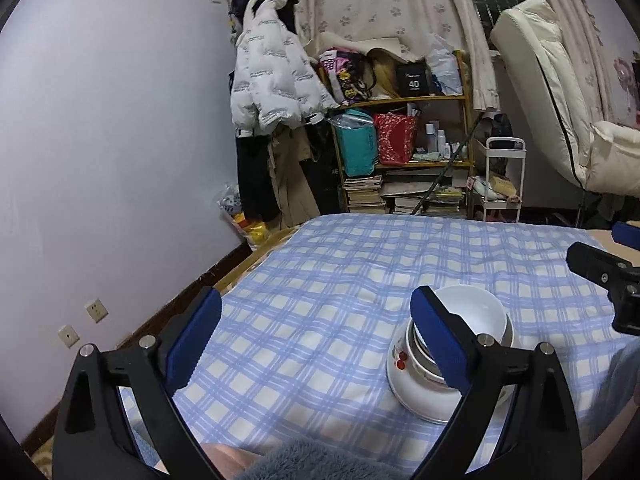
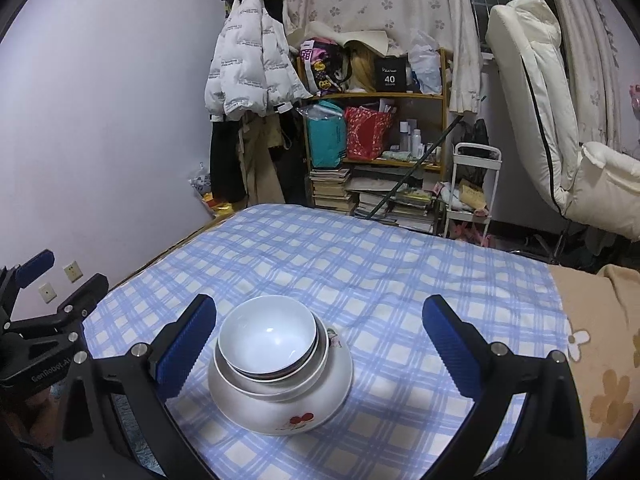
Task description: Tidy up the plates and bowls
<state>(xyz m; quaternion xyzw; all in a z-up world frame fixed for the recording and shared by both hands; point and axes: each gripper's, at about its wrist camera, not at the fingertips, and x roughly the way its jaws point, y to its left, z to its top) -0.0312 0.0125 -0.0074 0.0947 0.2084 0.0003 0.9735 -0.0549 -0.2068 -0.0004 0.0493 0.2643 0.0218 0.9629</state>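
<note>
A stack of nested dishes stands on the blue checked cloth (image 2: 360, 264). Its base is a large white bowl with a cherry print (image 2: 280, 400), and a plain white bowl (image 2: 268, 340) sits on top. In the left wrist view the stack (image 1: 448, 356) is partly hidden behind my left gripper's right finger. My right gripper (image 2: 320, 344) is open and empty, with the stack between its fingers, nearer the left one. My left gripper (image 1: 316, 336) is open and empty, left of the stack. It also shows in the right wrist view (image 2: 60, 280) at the left edge.
The cloth covers a bed whose left edge runs along a lilac wall (image 1: 100, 160). A tan flowered blanket (image 2: 600, 340) lies at the right. Beyond the bed are a cluttered shelf (image 2: 372, 120), hanging coats (image 2: 248, 72) and a white recliner (image 2: 540, 100).
</note>
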